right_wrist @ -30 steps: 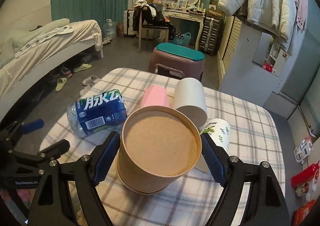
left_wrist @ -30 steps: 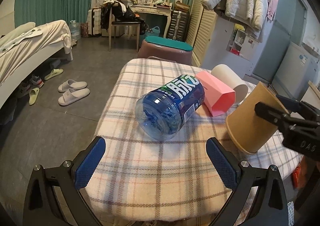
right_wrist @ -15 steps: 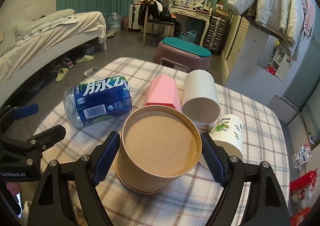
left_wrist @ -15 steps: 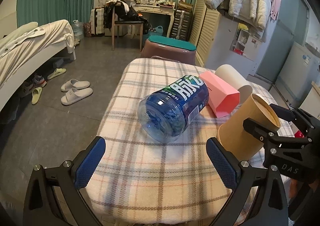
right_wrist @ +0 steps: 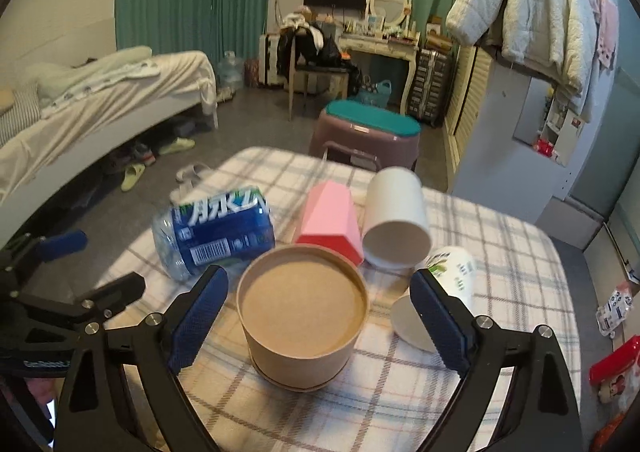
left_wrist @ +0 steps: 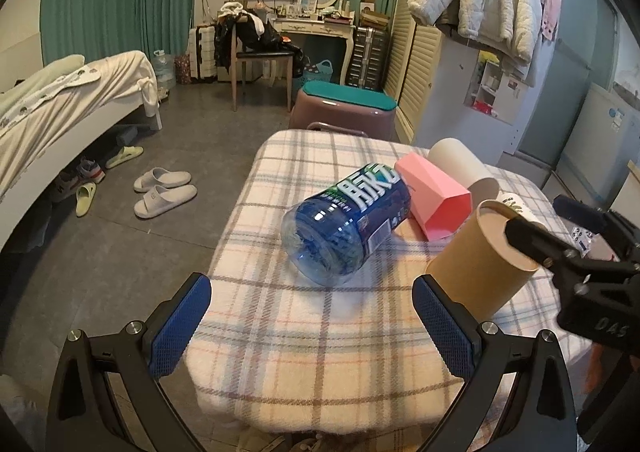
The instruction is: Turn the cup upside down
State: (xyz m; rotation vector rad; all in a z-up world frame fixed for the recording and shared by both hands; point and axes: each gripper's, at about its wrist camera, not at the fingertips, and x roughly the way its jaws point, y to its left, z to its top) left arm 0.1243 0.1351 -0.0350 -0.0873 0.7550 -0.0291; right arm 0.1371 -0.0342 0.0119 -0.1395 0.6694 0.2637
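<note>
The right claw [right_wrist: 316, 304] was spread wide around the brown paper cup [right_wrist: 302, 312] at lower centre, neither pad touching it, apparently so the cup could rest base-up on the checked worktop [right_wrist: 500, 252]. The left claw [left_wrist: 312, 326] was likewise wide open and empty. The cup's rim was hidden underneath, so full contact could not be confirmed.

bottle [left_wrist: 347, 226]: large white Chinese characters on blue label, barcode beneath | right gripper [left_wrist: 592, 284]: "DAS" on black body | printed cup [right_wrist: 452, 272]: print unreadable
</note>
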